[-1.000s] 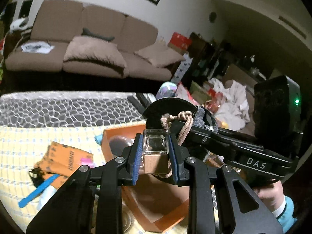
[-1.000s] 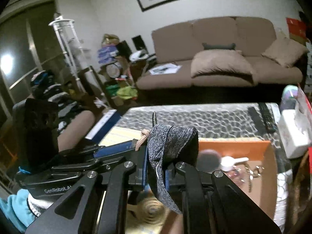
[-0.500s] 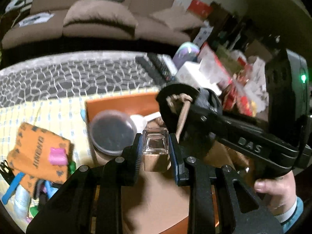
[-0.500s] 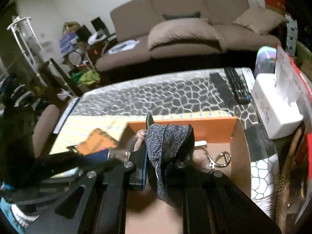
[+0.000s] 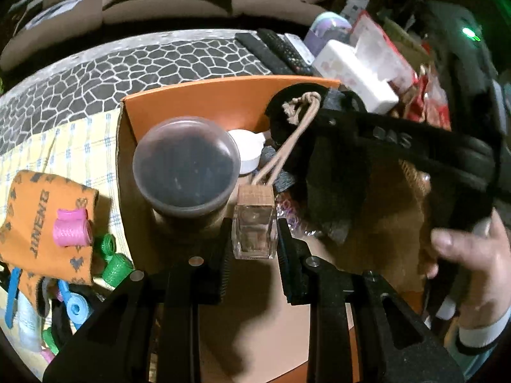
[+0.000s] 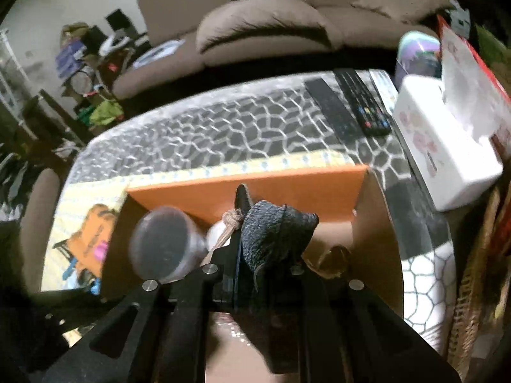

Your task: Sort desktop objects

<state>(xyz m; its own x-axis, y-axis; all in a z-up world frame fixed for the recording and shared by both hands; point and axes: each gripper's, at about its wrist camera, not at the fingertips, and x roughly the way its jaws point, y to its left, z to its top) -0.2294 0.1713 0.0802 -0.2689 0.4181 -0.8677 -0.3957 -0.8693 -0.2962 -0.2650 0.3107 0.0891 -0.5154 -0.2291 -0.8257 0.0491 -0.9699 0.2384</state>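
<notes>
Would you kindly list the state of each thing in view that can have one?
left gripper: shut on the small glass bottle.
small glass bottle: upright, wooden cap on, cord attached.
right gripper: shut on the grey cloth.
grey cloth: bunched, pinched between the fingers.
orange box: open, partly filled.
round tub: lid on, standing in the box.
orange sock: lying flat outside the box.

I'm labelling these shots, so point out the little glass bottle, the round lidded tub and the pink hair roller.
glass bottle [image 5: 254, 234]: left wrist view, clear body.
lidded tub [image 5: 186, 167]: left wrist view, lid centre.
pink hair roller [image 5: 71, 227]: left wrist view, ribbed side.
</notes>
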